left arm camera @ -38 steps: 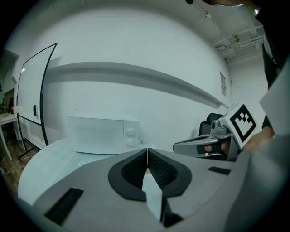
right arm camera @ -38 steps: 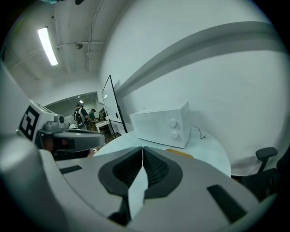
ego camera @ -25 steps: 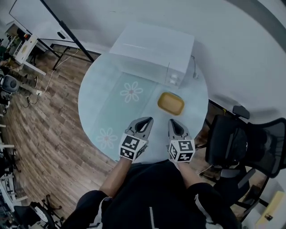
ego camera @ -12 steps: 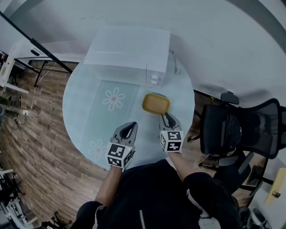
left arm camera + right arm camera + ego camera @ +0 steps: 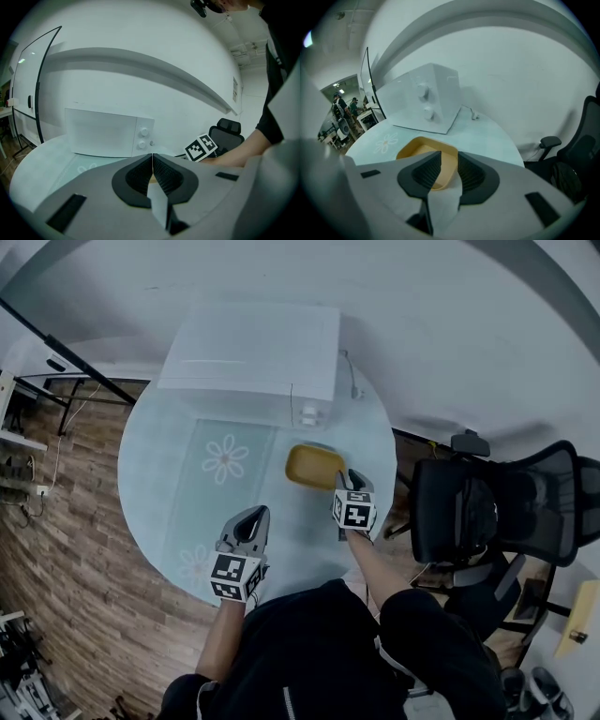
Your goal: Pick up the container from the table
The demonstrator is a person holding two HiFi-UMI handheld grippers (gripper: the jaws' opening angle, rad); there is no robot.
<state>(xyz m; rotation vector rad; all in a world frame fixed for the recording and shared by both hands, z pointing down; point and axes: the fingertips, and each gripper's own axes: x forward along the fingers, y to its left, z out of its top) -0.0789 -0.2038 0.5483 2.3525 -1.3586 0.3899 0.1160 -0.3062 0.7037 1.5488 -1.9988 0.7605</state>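
A shallow yellow container (image 5: 312, 466) lies on the round glass table (image 5: 155, 486), in front of a white microwave (image 5: 253, 352). My right gripper (image 5: 348, 477) is at the container's right edge. In the right gripper view it (image 5: 449, 158) is open, and the near rim of the container (image 5: 423, 151) sits in the narrow gap between its jaws. My left gripper (image 5: 254, 515) hangs over the table's near part, well left of the container. In the left gripper view it (image 5: 152, 158) is shut, with nothing between its jaws.
The microwave (image 5: 108, 131) fills the table's far side, with a cable behind it. A floral mat (image 5: 223, 462) lies left of the container. A black office chair (image 5: 487, 521) stands close on the right, past the table edge. Wooden floor lies to the left.
My right gripper has moved forward up to the container's edge. The left gripper has stayed back near the table's front edge. The head view has shifted, so the table sits further left.
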